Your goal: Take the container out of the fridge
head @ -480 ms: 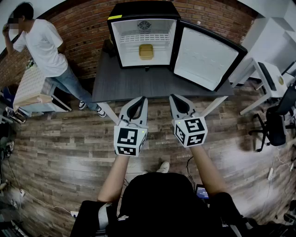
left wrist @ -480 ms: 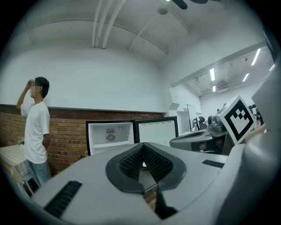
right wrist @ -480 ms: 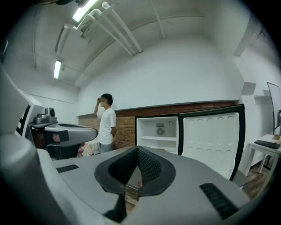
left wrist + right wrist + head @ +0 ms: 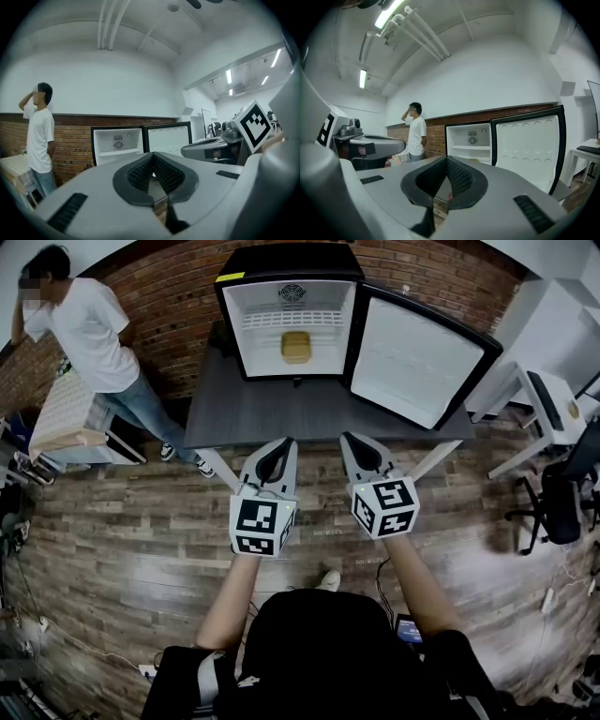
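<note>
The small fridge [image 4: 292, 277] stands on a dark table [image 4: 281, 413] with its door [image 4: 417, 357] swung open to the right. A tan container [image 4: 295, 346] sits on the fridge's lower shelf, under a wire rack. My left gripper [image 4: 288, 441] and right gripper [image 4: 346, 436] hover side by side over the table's near edge, well short of the fridge. Both are shut with nothing between the jaws. The open fridge [image 4: 117, 143] shows beyond my left gripper [image 4: 152, 155] in its view. The fridge [image 4: 471, 140] also lies beyond my right gripper [image 4: 446, 159].
A person in a white shirt [image 4: 89, 329] stands left of the table, beside a light bench [image 4: 61, 418]. A white desk [image 4: 548, 404] and a black office chair [image 4: 562, 493] are at the right. A brick wall [image 4: 159, 296] backs the fridge. The floor is wood plank.
</note>
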The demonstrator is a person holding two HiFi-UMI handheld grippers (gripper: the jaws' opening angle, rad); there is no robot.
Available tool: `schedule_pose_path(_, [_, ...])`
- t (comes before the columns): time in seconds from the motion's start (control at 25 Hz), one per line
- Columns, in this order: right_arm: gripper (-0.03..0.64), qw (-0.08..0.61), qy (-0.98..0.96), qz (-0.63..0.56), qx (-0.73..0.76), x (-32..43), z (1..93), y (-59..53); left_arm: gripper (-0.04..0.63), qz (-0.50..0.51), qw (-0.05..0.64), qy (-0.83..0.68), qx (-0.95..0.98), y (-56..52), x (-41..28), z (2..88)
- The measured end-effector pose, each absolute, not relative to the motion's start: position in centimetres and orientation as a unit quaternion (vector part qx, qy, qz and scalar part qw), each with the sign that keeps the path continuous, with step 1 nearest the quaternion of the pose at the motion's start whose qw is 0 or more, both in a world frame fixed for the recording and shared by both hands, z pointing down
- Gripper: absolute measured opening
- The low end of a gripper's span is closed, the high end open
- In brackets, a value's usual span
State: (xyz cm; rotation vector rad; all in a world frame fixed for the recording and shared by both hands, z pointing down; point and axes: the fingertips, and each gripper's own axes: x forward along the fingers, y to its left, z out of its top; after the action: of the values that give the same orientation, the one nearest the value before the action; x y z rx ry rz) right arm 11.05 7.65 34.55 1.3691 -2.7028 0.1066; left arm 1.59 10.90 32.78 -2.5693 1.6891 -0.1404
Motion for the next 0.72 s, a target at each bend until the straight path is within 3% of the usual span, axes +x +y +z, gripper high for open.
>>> schedule_pose_path(0.72, [0.040, 0.077, -0.912, 0.024, 0.403, 13.7, 36.6, 6.1, 0.014, -0.062, 0.031, 0.571, -0.818, 9.4, 5.4, 34.2])
